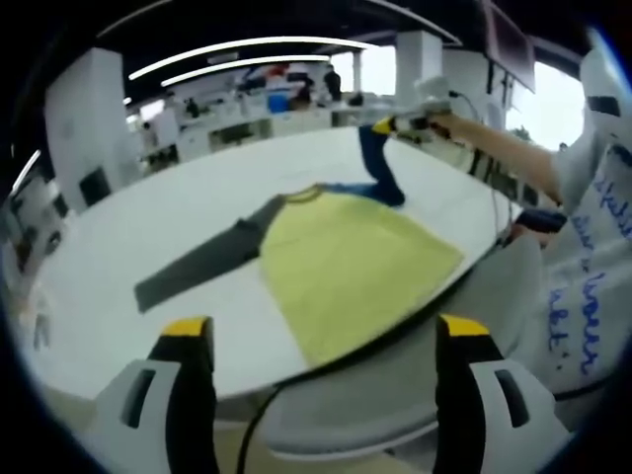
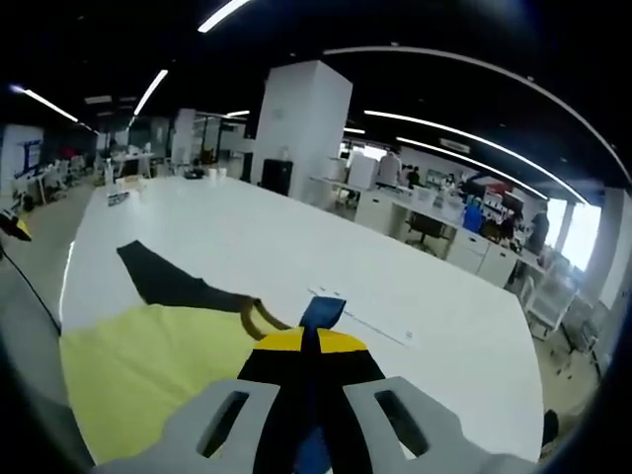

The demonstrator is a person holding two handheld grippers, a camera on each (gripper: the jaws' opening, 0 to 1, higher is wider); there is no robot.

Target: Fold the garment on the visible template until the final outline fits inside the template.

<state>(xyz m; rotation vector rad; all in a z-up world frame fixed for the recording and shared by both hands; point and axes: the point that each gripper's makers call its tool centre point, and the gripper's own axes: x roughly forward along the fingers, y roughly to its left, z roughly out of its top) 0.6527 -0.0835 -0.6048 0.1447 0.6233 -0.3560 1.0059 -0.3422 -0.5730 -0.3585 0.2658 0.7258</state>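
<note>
In the left gripper view the left gripper point(image 1: 323, 341) hangs with jaws spread and empty at the bottom of the frame, short of the yellow garment point(image 1: 346, 262) at centre on the white counter point(image 1: 118, 247), whose near hem could slip off the edge if dragged. In the right gripper view the right gripper point(image 2: 311, 346), bottom centre, has jaws pressed together on the blue sleeve point(image 2: 322, 312); lifting too far could pull the garment askew

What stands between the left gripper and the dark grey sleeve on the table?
Nothing visible does. The left gripper is open and empty near the table edge, and only bare white surface lies before the dark grey sleeve. The right gripper holds up the blue sleeve on the far side.
</note>
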